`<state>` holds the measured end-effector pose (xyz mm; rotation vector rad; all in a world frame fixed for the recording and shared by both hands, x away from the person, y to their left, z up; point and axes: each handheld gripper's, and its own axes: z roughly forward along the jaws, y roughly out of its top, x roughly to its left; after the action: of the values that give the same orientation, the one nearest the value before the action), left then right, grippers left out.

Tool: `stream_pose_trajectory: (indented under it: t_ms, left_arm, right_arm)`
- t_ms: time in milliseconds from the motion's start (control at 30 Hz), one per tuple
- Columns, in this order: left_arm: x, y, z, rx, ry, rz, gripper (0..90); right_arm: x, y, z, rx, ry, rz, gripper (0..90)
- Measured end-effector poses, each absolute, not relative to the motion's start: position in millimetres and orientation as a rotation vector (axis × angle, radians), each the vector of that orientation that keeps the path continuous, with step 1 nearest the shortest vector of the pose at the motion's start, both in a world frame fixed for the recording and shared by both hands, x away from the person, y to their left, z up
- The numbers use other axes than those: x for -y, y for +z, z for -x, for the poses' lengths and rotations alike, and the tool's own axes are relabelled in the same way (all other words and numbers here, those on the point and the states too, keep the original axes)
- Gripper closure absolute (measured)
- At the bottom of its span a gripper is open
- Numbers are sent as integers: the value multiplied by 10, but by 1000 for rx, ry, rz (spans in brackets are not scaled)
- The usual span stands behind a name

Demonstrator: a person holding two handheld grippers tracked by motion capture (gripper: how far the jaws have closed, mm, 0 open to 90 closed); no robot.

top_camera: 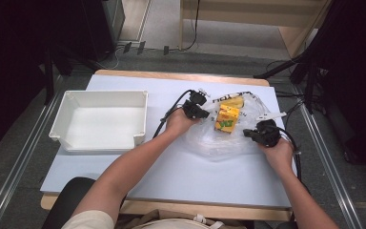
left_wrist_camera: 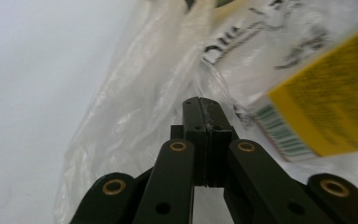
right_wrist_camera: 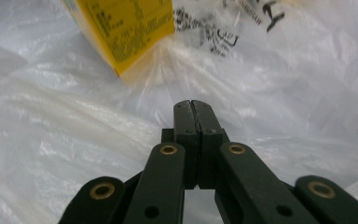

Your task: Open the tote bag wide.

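Observation:
A clear plastic bag (top_camera: 219,140) with black print lies crumpled on the pale blue table top (top_camera: 171,176). A yellow carton (top_camera: 227,118) stands in the middle of it, whether inside or on top I cannot tell. My left gripper (top_camera: 204,114) is at the bag's left edge, jaws pressed together, tips (left_wrist_camera: 200,103) just over the film (left_wrist_camera: 135,107), the carton (left_wrist_camera: 328,105) to its right. My right gripper (top_camera: 248,134) is at the bag's right side, jaws together (right_wrist_camera: 196,105) over the film (right_wrist_camera: 51,121), below the carton (right_wrist_camera: 126,28). Nothing shows between either pair of jaws.
An empty white tray (top_camera: 59,125) sits on the left part of the table. A pale yellow item (top_camera: 236,101) lies behind the carton. Cables trail from both grippers. Bare table stretches in front of the bag to the near edge.

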<state>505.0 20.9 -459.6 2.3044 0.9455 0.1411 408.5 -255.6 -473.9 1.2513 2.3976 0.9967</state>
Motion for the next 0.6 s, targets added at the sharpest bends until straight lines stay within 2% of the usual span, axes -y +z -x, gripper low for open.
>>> stream_pose_trajectory:
  t_ms: [400,600]
  left_arm:
    - [-471,-4651,-5294,-1077,251,-2198,900]
    - [-573,-4623,-5329,-1099,192,-2164,900]
  right_arm:
    - [2824,-4827,-3855,-2347,1058,-1257,900]
    - [2999,-4826,-3768,-2307,1044,-1316,900]
